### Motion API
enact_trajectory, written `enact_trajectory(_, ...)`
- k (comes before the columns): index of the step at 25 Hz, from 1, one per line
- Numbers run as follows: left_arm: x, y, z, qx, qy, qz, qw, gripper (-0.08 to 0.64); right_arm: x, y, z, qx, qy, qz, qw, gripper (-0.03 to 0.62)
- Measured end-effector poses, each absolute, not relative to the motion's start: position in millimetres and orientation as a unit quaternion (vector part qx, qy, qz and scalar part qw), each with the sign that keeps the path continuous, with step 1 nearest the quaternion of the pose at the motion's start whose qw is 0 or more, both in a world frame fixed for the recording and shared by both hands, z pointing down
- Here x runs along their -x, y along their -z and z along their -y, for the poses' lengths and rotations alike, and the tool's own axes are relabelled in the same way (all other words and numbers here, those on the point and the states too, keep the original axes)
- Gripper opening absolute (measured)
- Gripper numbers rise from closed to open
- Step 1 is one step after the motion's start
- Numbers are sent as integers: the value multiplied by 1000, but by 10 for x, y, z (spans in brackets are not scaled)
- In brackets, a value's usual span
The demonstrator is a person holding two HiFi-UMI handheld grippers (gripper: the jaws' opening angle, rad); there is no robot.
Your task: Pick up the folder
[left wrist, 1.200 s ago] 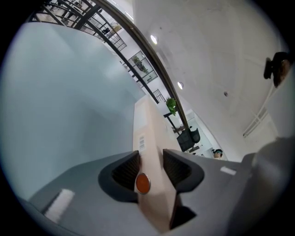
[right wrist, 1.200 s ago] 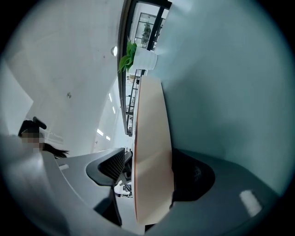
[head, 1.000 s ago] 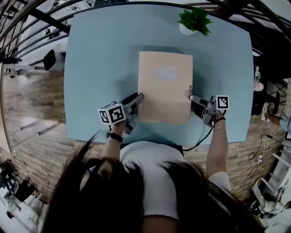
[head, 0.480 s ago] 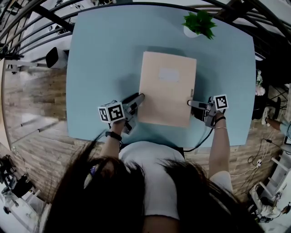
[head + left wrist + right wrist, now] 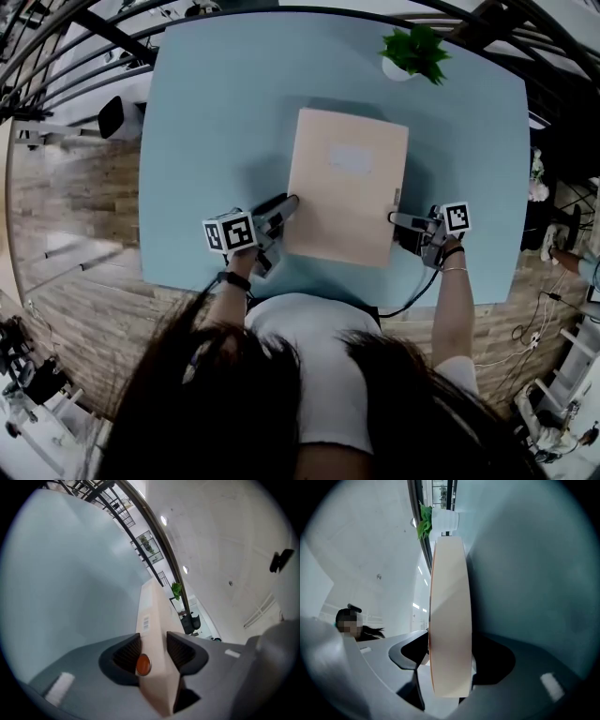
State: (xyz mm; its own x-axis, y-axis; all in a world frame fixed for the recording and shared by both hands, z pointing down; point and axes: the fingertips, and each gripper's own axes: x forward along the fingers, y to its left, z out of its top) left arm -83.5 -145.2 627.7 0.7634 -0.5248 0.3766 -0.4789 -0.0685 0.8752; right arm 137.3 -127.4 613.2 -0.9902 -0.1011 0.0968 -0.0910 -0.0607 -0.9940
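We had the folder (image 5: 347, 187) seemingly flat on the table (image 5: 206, 122), with tongs at each side edge. The left tongs (image 5: 286, 202), whose jaws had just been opening, stood nearly full-wide with their pads against the thick edge. The right tongs (image 5: 396, 218) had just been closing onto the opposite edge. The grip looked made and the lift remained. A potted plant (image 5: 415, 52) stood beyond, blocking nothing.

You wear a white short-sleeved top (image 5: 314, 352) beneath long dark hair (image 5: 187, 412), a black wristband (image 5: 235, 280) on your left wrist and a thin bracelet (image 5: 454, 267) on your right.
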Motion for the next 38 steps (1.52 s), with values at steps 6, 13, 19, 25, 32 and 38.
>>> enact_trajectory(6, 838, -6282, 1455, -726, 28, 339, 598, 229, -1193, -5935, 1434, 33, 730, -669, 133, 304)
enact_trajectory(13, 832, -6277, 1447, -729, 21, 338, 595, 229, -834, -6058, 1449, 80, 688, -720, 28, 304)
enact_trajectory(19, 810, -6276, 1455, -729, 25, 335, 596, 230, -781, -6056, 1411, 71, 685, -725, 6, 304)
enact_trajectory(25, 817, -6275, 1459, -729, 30, 332, 598, 233, -782, -6080, 1402, 76, 688, -722, 4, 304)
enact_trajectory(32, 830, -6248, 1471, -730, 35, 334, 596, 238, -777, -6062, 1402, 82, 685, -724, 1, 298)
enact_trajectory(38, 901, -6161, 1469, -750, 19, 354, 558, 233, -722, -5958, 1374, 90, 663, -743, -1, 296)
